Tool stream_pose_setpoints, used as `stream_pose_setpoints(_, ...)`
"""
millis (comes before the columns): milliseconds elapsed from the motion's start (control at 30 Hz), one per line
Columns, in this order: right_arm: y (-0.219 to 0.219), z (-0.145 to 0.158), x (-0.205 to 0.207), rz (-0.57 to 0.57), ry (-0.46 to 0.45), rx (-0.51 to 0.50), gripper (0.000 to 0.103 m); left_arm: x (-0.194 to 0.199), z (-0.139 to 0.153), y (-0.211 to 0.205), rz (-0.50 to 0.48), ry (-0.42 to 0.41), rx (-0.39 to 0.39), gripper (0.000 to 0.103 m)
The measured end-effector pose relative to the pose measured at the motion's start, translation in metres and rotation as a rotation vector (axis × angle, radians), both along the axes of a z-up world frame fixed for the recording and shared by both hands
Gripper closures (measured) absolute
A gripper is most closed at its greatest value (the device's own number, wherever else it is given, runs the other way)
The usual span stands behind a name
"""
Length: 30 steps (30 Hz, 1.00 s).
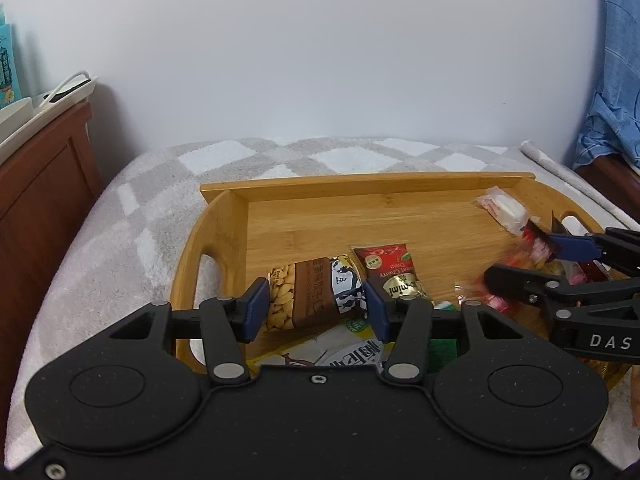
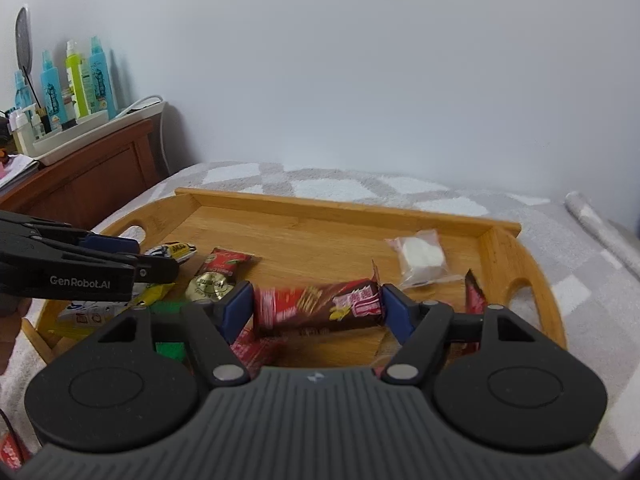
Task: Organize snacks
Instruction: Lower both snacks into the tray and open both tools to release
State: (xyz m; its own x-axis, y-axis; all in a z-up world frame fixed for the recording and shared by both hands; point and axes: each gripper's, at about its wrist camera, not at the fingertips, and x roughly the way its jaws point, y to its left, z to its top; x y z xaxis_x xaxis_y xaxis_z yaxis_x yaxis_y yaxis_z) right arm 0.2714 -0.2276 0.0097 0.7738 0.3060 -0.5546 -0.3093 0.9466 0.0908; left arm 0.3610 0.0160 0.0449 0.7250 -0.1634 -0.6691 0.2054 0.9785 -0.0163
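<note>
A wooden tray (image 1: 360, 208) lies on a checked blanket and holds several snacks. My left gripper (image 1: 316, 308) is shut on a peanut bar packet (image 1: 308, 296), held between its blue pads over the tray's left part. My right gripper (image 2: 318, 310) is shut on a red and brown biscuit packet (image 2: 320, 308), held over the tray's right part; this gripper also shows in the left wrist view (image 1: 536, 264). A red sachet (image 1: 388, 272), a clear bag with a white sweet (image 2: 420, 258) and a white and yellow packet (image 1: 340, 354) lie in the tray (image 2: 340, 232).
A brown wooden cabinet (image 2: 92, 176) stands at the left with a white tray of bottles (image 2: 76, 80) on it. A white wall is behind. Blue cloth (image 1: 612, 112) hangs at the right. A folded towel (image 2: 600, 224) lies beside the tray.
</note>
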Motion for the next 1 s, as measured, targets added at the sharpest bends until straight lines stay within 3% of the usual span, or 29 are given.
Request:
stream_pose_setpoints(233,0.003,-0.001,-0.004,0.013,-0.007,-0.008,0.023,-0.005,-0.001,-0.008,-0.02,-0.002,0.018,0.051)
stream_pose_setpoints(433,0.003,0.006,-0.012,0.005,-0.021,0.024,0.017,-0.014,0.007,-0.009,-0.027,-0.024,0.004,0.037)
stream_pose_setpoints(600,0.003,0.011,-0.026,-0.004,-0.036,0.027,0.013,-0.025,0.015,-0.008,-0.022,-0.03,-0.011,0.033)
stream_pose_setpoints(700,-0.001,0.013,-0.036,-0.018,-0.035,0.037,0.012,-0.036,0.02,-0.006,-0.018,-0.035,-0.02,0.024)
stream_pose_setpoints(1000,0.002,0.026,-0.082,-0.026,-0.111,-0.01,0.004,-0.089,0.029,-0.007,-0.037,-0.051,0.02,0.021)
